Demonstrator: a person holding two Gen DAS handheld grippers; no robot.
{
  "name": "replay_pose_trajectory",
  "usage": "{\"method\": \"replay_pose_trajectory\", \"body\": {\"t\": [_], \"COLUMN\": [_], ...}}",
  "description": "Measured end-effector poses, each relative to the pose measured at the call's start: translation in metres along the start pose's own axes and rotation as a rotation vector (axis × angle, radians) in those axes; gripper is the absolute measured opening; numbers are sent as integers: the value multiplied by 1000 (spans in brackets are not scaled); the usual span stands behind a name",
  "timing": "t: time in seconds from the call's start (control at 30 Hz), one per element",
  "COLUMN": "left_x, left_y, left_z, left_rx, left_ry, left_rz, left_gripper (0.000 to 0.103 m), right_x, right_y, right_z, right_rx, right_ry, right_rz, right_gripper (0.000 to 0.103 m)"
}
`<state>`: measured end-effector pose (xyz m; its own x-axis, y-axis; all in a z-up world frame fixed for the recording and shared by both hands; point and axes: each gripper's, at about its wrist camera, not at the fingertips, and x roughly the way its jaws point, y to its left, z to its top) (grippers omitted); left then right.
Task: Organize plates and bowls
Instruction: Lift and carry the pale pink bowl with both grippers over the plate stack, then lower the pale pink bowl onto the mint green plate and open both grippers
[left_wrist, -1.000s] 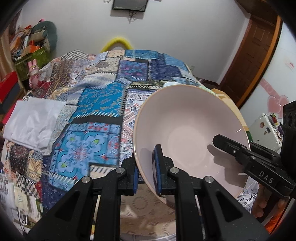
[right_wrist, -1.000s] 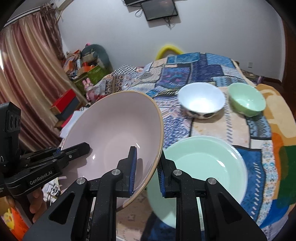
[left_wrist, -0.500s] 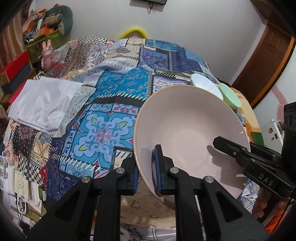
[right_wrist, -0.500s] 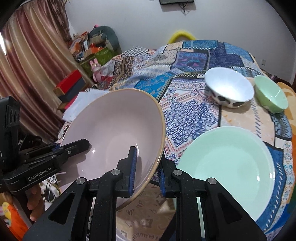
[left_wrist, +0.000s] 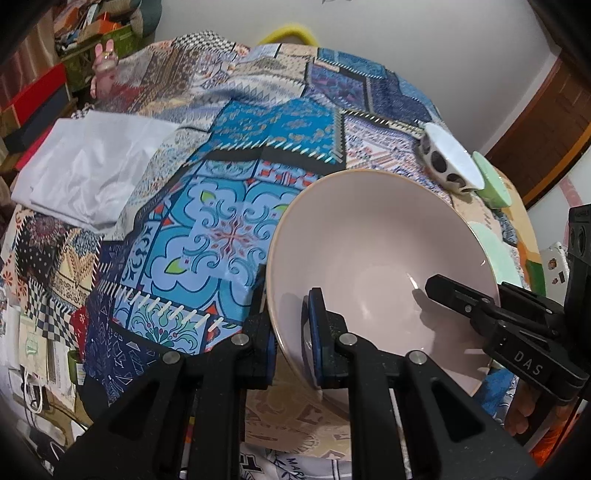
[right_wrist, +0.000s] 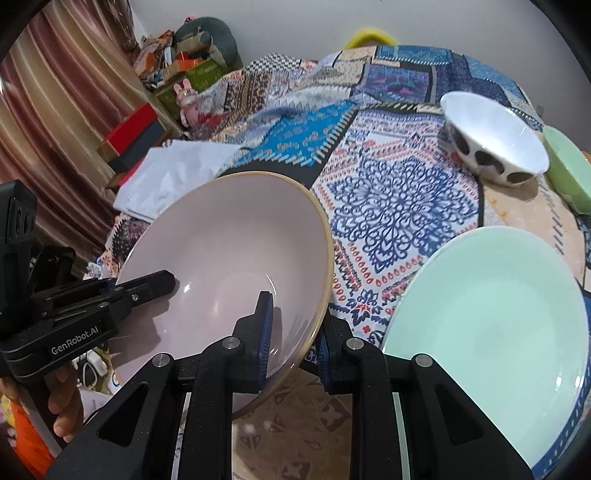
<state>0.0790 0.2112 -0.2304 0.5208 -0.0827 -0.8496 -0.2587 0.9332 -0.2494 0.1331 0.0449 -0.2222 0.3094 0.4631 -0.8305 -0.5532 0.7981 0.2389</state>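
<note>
Left wrist view: the left claw (left_wrist: 291, 332) pinches the near-left rim of the pink bowl (left_wrist: 369, 240), one pad inside, one outside. The right claw (left_wrist: 436, 286) grips the opposite rim from the right. The bowl hangs tilted over the patterned cloth (left_wrist: 221, 221) on the bench. Far right sit a spotted bowl (left_wrist: 448, 162) and a small green bowl (left_wrist: 493, 181).

Right wrist view: the right claw (right_wrist: 291, 336) pinches the bowl's (right_wrist: 229, 251) near-right rim; the left claw (right_wrist: 166, 280) bites the left rim. A green plate (right_wrist: 491, 295) lies just right of the bowl, on the right claw's side. If the bowl is meant for the plate, the carry runs rightward, right hand leading.
</note>
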Motion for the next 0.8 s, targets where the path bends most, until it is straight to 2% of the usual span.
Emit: {"method": "replay_pose_trajectory", "body": {"t": [0.17, 0.37, 0.67, 0.8], "left_x": [17, 19, -1, -20], "left_y": [7, 5, 2, -5], "left_z": [-5, -8, -5, -1], "left_rx": [-12, 6, 3, 18], "left_ry": [36, 31, -7, -52], "left_rz": [14, 26, 55, 75], "left_gripper": [14, 14, 15, 28], "right_x": [16, 14, -8, -31], "right_y": [0, -1, -5, -8], "right_z": [-5, -4, -2, 1], "right_rx": [-14, -22, -18, -26], "right_ry": [44, 50, 0, -56], "right_rz": [-16, -13, -23, -26], "right_gripper": [19, 21, 23, 26]}}
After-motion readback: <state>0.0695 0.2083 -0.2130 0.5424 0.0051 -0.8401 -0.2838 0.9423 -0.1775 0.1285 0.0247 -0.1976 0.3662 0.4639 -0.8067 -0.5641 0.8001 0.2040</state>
